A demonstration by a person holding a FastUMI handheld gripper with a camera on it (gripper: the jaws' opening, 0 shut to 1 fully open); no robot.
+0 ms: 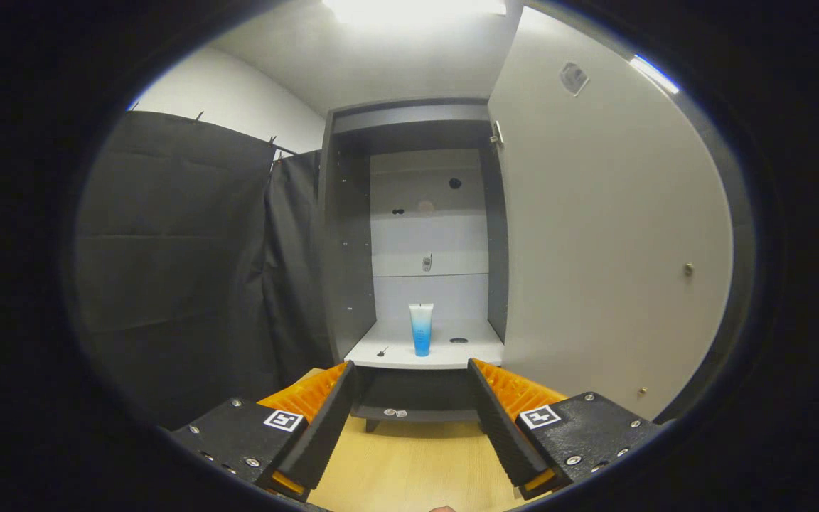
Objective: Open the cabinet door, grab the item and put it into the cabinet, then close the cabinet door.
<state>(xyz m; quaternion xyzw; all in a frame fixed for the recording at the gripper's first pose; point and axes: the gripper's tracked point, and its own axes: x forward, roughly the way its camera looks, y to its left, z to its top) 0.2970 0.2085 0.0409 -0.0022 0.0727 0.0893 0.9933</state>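
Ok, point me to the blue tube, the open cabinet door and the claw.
Blue tube [421,328], gripper view: middle of its body, standing on the cabinet shelf.
Cabinet door [616,242], gripper view: flat inner face, swung open.
Claw [409,384], gripper view: midway between its open, empty fingertips.

White-to-blue tube [421,328] on pale shelf [409,352]; dark grey cabinet [344,235], off-white door [608,235], black cloth [182,263], light wood floor [409,462].

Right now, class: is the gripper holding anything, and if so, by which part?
Nothing is held. The gripper is open, its fingers apart with only air between them. The tube stands upright on the cabinet shelf, beyond the fingers.
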